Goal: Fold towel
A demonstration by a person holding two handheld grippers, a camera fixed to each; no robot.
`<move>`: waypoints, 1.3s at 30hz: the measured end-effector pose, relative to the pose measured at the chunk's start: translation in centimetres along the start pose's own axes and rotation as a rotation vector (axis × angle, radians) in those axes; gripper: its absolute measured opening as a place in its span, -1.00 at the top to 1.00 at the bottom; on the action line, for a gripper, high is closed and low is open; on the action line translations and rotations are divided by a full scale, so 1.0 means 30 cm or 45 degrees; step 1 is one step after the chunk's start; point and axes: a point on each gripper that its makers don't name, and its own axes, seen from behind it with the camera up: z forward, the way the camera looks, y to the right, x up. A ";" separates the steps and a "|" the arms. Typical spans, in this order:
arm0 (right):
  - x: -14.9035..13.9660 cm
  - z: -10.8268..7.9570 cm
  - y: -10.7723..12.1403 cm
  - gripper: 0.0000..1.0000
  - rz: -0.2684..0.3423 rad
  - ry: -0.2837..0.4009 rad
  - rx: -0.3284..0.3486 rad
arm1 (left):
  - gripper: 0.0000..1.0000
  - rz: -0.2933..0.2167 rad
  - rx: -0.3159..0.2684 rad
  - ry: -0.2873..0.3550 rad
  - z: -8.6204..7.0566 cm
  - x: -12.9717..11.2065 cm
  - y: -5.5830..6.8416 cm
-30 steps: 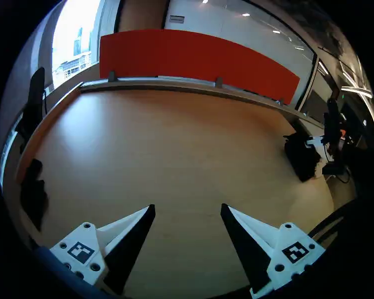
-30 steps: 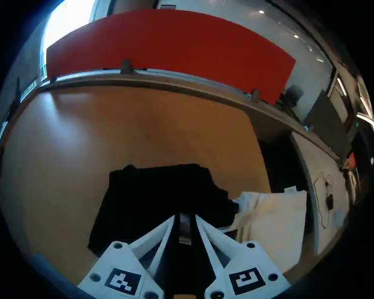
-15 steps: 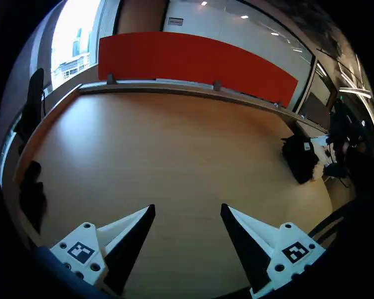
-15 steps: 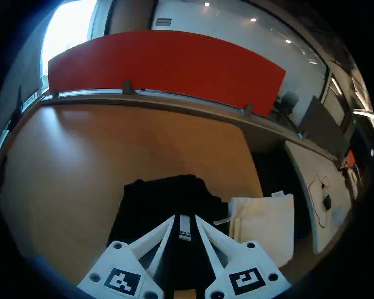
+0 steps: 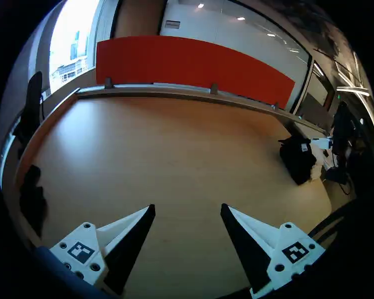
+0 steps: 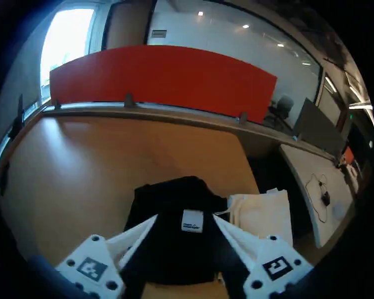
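The black towel (image 6: 169,197) lies bunched on the wooden table (image 6: 87,164), its white label (image 6: 192,221) facing up. My right gripper (image 6: 184,223) is open, with a fold of the towel and the label lying between its spread fingers. In the left gripper view the same towel (image 5: 295,158) is a dark heap at the far right of the table, with the right gripper's white body (image 5: 320,143) just beyond it. My left gripper (image 5: 187,209) hangs open over bare wood, far from the towel.
A cream cloth (image 6: 261,214) lies against the towel's right side. A red partition (image 6: 162,79) runs along the table's far edge. A white desk (image 6: 316,194) with cables stands to the right. Dark chair shapes (image 5: 31,194) sit off the table's left edge.
My right gripper's fingers, shut on the towel near the label before, have spread apart. The camera has tilted up and the towel sits closer. The left gripper has hardly moved.
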 end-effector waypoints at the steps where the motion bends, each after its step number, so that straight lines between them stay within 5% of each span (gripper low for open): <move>1: 0.003 -0.008 0.001 -0.62 0.006 0.016 -0.008 | -0.95 0.001 -0.003 0.001 -0.001 0.001 0.001; 7: 0.008 -0.046 0.008 -0.98 0.045 0.074 -0.040 | -0.95 0.007 -0.014 0.007 -0.004 0.005 0.005; 21: 0.048 -0.118 -0.008 -0.98 0.091 0.187 -0.076 | -0.95 0.010 -0.008 0.047 -0.031 0.033 -0.019; 39: 0.163 -0.332 -0.090 -0.98 0.138 0.487 -0.161 | -0.95 0.023 0.013 0.135 -0.064 0.131 -0.076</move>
